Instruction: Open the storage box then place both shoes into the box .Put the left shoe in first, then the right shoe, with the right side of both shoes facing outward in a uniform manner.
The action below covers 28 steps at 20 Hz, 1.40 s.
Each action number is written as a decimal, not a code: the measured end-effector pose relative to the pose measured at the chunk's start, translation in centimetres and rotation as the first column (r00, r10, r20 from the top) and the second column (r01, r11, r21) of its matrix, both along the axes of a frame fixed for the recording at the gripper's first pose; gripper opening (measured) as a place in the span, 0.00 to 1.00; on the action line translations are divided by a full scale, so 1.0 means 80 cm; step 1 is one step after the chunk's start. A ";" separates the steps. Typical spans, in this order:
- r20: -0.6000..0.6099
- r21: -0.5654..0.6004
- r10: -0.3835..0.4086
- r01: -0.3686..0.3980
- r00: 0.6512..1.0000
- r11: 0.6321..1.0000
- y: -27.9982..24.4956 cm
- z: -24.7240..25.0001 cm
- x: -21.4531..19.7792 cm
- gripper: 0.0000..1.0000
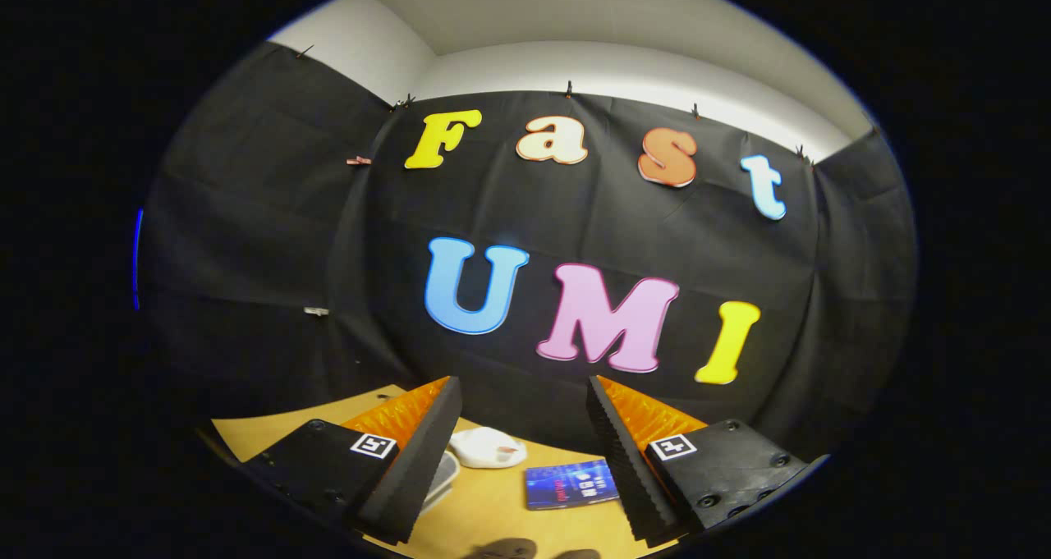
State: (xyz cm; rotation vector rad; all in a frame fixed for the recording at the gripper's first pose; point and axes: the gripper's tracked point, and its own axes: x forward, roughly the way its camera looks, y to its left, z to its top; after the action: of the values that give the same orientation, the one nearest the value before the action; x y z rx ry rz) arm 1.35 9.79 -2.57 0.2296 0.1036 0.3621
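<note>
My gripper [522, 399] is held high and tilted up toward the booth's black cloth wall, its two fingers wide apart with nothing between them. Low between the fingers lies a white shoe [488, 447] on the wooden table [493, 506]. A pale curved edge [443, 470], perhaps the second shoe or the box, peeks out beside the left finger; I cannot tell which. No storage box can be made out.
A blue card or booklet [571, 484] lies flat on the table just inside the right finger. Two dark rounded shapes [530, 550] sit at the table's near edge. The black cloth wall rises right behind the table.
</note>
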 end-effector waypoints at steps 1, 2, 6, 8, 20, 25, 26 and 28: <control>-0.048 0.070 0.080 -0.077 0.996 0.995 0.022 -0.014 -0.001 0.96; -0.099 0.138 0.167 -0.153 0.981 0.979 0.045 -0.033 -0.004 0.96; -0.274 0.433 0.452 -0.311 0.849 0.846 0.111 -0.113 -0.027 0.98; -0.337 0.530 0.536 -0.315 0.774 0.787 0.126 -0.167 -0.027 0.96; -0.365 0.930 0.910 0.037 0.199 0.365 0.222 -0.364 -0.031 0.96; -0.264 0.963 0.953 0.100 0.150 0.251 0.239 -0.369 -0.030 0.90; -0.247 0.967 0.958 0.105 0.145 0.234 0.243 -0.366 -0.033 0.90; -0.217 0.973 0.966 0.108 0.140 0.203 0.248 -0.360 -0.037 0.90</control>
State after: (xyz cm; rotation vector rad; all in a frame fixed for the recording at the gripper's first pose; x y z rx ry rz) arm -1.61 29.60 -31.35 1.5999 1.2742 1.1103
